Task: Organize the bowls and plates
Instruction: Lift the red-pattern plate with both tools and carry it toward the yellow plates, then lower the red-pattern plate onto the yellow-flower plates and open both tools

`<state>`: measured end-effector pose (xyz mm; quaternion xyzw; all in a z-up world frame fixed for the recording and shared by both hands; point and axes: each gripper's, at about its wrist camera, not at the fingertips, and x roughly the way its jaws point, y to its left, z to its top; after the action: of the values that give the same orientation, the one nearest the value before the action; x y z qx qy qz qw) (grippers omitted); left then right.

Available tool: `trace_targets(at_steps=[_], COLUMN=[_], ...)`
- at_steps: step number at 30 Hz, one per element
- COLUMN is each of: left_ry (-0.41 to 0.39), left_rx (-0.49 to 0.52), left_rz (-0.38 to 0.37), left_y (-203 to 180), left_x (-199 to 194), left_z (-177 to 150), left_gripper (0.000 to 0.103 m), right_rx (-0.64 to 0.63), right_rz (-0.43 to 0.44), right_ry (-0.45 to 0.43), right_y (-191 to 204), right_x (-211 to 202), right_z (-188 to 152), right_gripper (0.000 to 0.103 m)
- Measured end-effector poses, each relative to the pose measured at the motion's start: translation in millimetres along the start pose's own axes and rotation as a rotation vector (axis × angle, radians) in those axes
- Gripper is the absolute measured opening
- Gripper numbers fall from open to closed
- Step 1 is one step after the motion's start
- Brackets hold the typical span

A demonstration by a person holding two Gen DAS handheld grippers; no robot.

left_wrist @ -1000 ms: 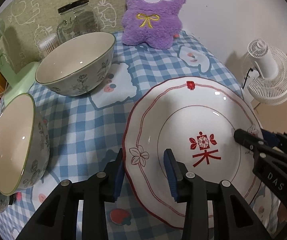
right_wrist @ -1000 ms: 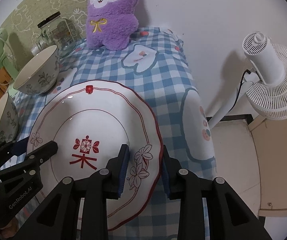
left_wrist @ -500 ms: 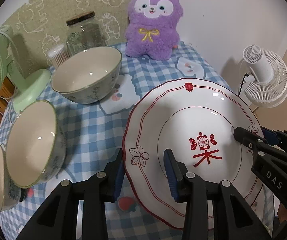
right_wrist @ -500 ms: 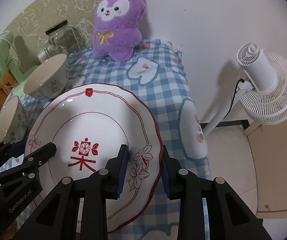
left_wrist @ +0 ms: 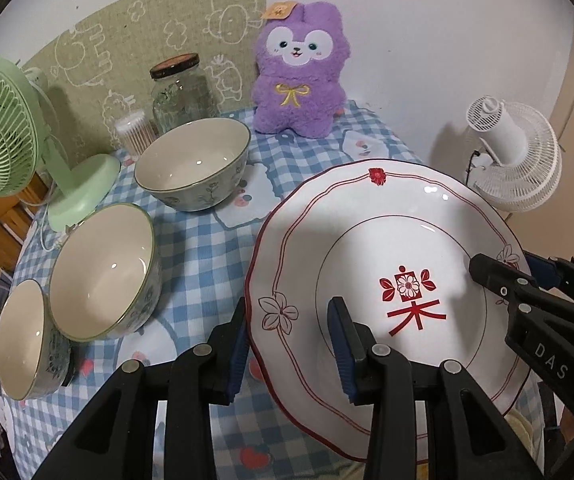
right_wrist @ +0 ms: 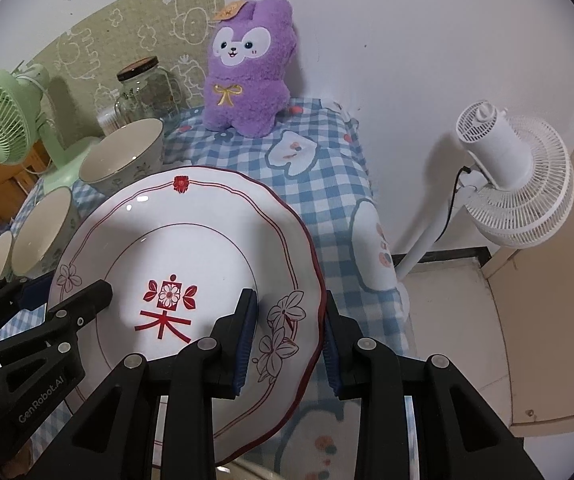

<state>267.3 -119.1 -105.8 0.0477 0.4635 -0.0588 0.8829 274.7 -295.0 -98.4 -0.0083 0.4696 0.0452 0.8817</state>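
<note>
- Your left gripper (left_wrist: pixel 287 344) gripped the plate (left_wrist: pixel 399 216) at its left rim, jaws clenched on it with 1 pad under the rim and 1 on the face.
- Your right gripper (right_wrist: pixel 289 340) clasped the same plate (right_wrist: pixel 191 232) at the opposite rim, jaws clenched across the red-lined edge by the flower print.
- The plate was white with a scalloped red border and a red character in the middle; it sat tilted between both grippers, over the right part of the desk (left_wrist: pixel 207 248), which wore a blue checked cloth.
- 3 bowls stood left of the plate: the far bowl (left_wrist: pixel 193 162) upright near the back, the middle bowl (left_wrist: pixel 105 272) tipped on its side toward you, and the near bowl (left_wrist: pixel 23 344) tipped likewise, just beside the middle one at the desk's left edge.
- Behind the far bowl stood a glass jar (left_wrist: pixel 183 96) with a dark lid and a tub of cotton swabs (left_wrist: pixel 133 134).
- A purple plush toy (left_wrist: pixel 301 76) sat at the back against the wall.
- A green fan (left_wrist: pixel 3 128) stood at the left, and a white fan (right_wrist: pixel 515 176) stood on the floor at the right.
</note>
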Motion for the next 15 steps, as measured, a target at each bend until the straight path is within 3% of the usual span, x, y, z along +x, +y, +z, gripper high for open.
trace_targets(at_steps=[15], left_ry=[-0.009], left_rx=[0.019], left_rz=[-0.030], left_y=[-9.7], left_x=[-33.9], left_z=[-29.8], left_gripper=[0.038], right_rx=[-0.025], right_rz=[-0.030], right_ry=[-0.014], right_y=[2.4], right_x=[-42.2], right_z=[-36.6], right_gripper=[0.033])
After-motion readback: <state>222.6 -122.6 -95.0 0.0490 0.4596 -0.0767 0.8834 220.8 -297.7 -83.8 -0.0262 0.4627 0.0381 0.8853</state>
